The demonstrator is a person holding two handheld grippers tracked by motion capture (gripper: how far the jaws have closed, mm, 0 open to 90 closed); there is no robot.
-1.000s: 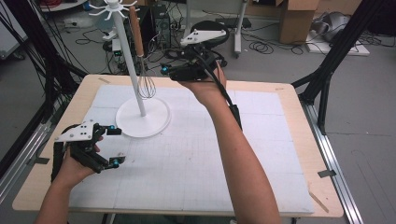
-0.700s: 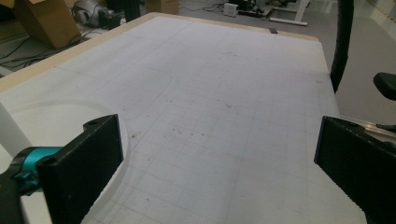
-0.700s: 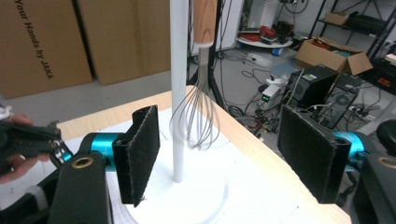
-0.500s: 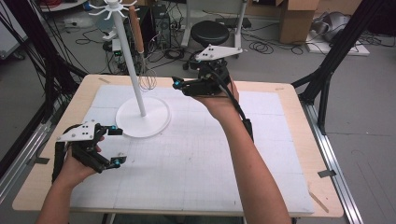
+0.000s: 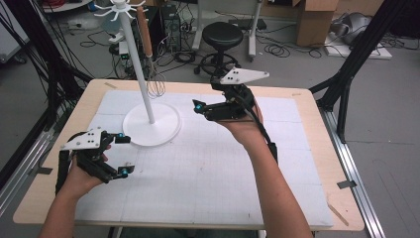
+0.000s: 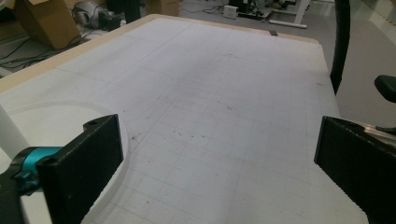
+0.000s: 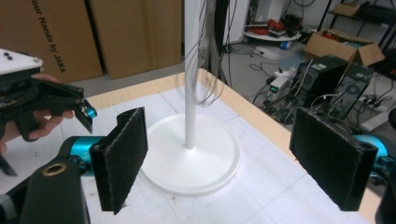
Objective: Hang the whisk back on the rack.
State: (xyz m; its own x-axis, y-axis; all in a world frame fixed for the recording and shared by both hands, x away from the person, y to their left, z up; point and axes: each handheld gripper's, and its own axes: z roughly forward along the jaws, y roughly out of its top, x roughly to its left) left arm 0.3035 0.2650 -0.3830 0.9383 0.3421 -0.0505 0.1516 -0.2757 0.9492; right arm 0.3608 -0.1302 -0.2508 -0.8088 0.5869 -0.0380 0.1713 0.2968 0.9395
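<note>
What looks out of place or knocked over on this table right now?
Nothing stands out. The white stand is upright on the mat, a whisk hangs from it, and both open grippers, left and right, hold nothing.

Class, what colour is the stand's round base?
White; the round base shows best in the right gripper view.

High view overhead; right gripper view nearer — both share the stand (image 5: 148, 106).
</note>
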